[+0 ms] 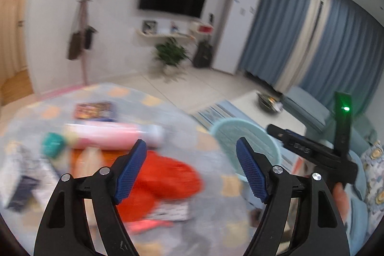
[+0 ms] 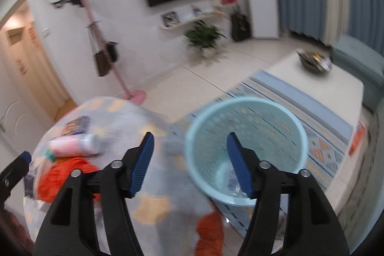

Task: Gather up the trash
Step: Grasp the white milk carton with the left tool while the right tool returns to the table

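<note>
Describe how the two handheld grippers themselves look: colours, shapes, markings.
Both the left gripper and right gripper match: black plastic linkage arms with slotted cutouts, silver round pivot pins, and blue ribbed fingertip pads. From the left wrist view, the right gripper's black body shows a green indicator light and faint embossed lettering.

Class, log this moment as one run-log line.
left gripper: open, empty | right gripper: open, empty | trash: on table | bin: beside table
</note>
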{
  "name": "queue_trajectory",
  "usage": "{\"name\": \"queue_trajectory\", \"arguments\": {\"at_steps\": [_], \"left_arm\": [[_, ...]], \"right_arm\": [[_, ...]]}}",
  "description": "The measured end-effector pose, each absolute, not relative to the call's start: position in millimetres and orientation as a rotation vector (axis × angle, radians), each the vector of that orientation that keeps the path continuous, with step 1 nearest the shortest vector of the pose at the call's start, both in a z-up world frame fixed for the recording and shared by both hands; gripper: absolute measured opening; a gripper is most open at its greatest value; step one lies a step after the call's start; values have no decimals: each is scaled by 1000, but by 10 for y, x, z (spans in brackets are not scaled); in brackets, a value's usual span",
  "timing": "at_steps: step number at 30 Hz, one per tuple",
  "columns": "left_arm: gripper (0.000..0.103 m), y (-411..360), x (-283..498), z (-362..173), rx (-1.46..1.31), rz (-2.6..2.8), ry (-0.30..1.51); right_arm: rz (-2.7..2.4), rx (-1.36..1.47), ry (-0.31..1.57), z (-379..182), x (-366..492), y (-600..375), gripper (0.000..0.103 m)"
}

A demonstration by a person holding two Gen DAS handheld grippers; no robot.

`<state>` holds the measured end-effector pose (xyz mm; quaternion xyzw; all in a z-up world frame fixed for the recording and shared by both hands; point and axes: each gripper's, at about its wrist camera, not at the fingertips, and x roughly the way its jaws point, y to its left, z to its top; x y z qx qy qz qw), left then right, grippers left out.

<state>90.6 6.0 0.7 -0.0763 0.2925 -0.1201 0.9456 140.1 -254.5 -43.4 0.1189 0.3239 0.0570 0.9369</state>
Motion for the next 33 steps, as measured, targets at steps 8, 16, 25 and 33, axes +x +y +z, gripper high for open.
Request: {"name": "queue_trajectory", "arguments": {"at_steps": [8,16,25,33], "left_arm": [[86,1152,508,139,-141,-56,535],[89,2102,434,-141,-147,48,589],[89,2665,737,-524,-356,-43,696],[89,2586,539,-638,-398,-252,743]], "right_arm": [[308,144,609,-171,1254,-1756,65],[390,55,634,-202,1169,-1190,65],[410,15,656,-243,1076,-984,65],[429,24,683,-317,1092,-938,65]]}}
